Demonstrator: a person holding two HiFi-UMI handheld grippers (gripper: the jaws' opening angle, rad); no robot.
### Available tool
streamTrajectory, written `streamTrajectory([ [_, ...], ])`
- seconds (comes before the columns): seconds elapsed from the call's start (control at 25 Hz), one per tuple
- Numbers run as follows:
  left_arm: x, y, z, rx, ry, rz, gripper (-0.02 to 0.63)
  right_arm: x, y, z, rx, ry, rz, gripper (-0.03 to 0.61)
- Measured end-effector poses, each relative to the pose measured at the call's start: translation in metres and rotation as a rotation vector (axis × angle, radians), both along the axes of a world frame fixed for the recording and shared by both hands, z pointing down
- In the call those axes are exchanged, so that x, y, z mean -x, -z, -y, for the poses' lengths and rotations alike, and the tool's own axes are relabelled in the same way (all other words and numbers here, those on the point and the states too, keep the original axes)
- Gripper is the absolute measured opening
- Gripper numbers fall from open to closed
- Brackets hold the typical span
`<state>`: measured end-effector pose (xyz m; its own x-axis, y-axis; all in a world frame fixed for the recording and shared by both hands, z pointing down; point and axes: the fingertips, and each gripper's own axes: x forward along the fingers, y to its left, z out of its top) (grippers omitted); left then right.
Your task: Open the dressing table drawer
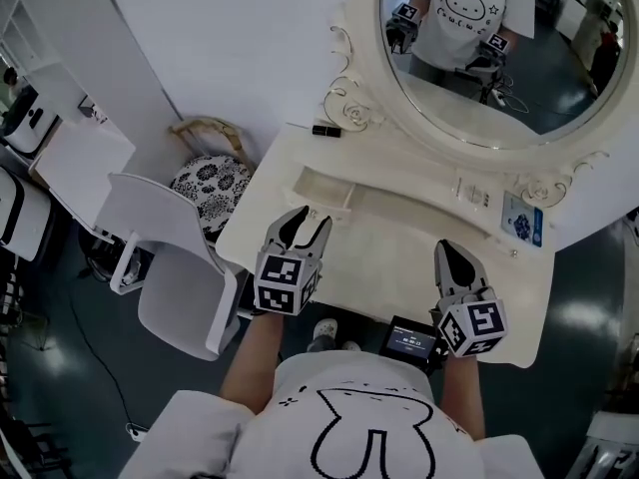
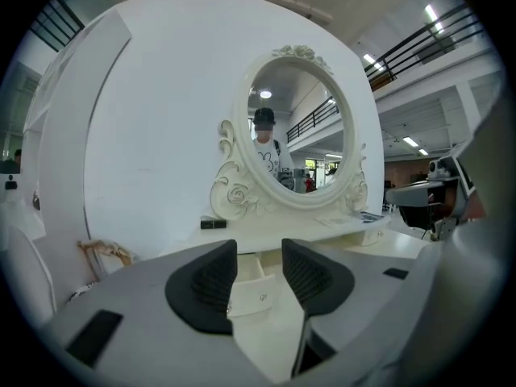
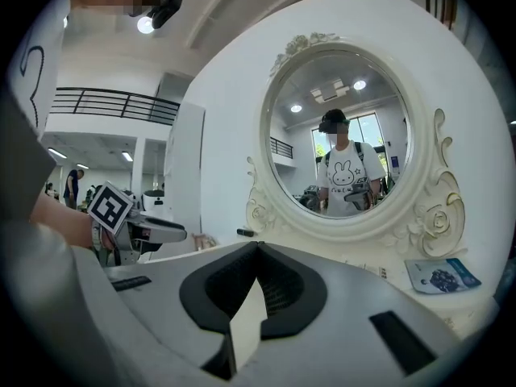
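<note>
The white dressing table (image 1: 384, 267) carries a large oval mirror (image 1: 499, 58). A small drawer (image 1: 324, 190) at the left of its raised shelf stands pulled out, its inside showing. My left gripper (image 1: 307, 218) hovers just in front of this drawer, open, with nothing between its pads. In the left gripper view the drawer front (image 2: 256, 295) shows through the gap of the left gripper (image 2: 258, 248), apart from the pads. My right gripper (image 1: 446, 249) is over the right half of the tabletop, its tips together. In the right gripper view the right gripper (image 3: 258, 247) holds nothing.
A white chair (image 1: 160, 257) and a patterned round stool (image 1: 212, 183) stand left of the table. A small black object (image 1: 326, 130) lies at the mirror's base and a blue card (image 1: 521, 220) on the right shelf. A black device (image 1: 409, 342) hangs below the front edge.
</note>
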<state>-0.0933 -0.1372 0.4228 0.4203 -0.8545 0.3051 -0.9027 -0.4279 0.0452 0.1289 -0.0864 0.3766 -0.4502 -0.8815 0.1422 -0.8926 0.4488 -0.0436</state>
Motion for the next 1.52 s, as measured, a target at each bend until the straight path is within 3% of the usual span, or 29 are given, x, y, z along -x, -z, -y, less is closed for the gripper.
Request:
streamTrajectory([
  [0.24, -0.003, 0.04, -0.005, -0.119, -0.024, -0.034, 0.148, -0.001, 0.017, -0.002, -0.043, -0.008, 0.002, 0.012],
  [0.44, -0.009, 0.071, -0.005, -0.222, -0.051, -0.058, 0.017, -0.001, 0.035, -0.001, -0.087, -0.009, -0.018, 0.012],
  [0.92, -0.023, 0.106, 0.003, -0.314, -0.117, -0.073, 0.017, -0.002, 0.061, 0.004, -0.168, -0.048, -0.035, 0.012],
  [1.52, -0.02, 0.106, 0.009, -0.312, -0.134, -0.077, 0.017, 0.011, 0.063, 0.011, -0.177, -0.034, -0.06, 0.012],
])
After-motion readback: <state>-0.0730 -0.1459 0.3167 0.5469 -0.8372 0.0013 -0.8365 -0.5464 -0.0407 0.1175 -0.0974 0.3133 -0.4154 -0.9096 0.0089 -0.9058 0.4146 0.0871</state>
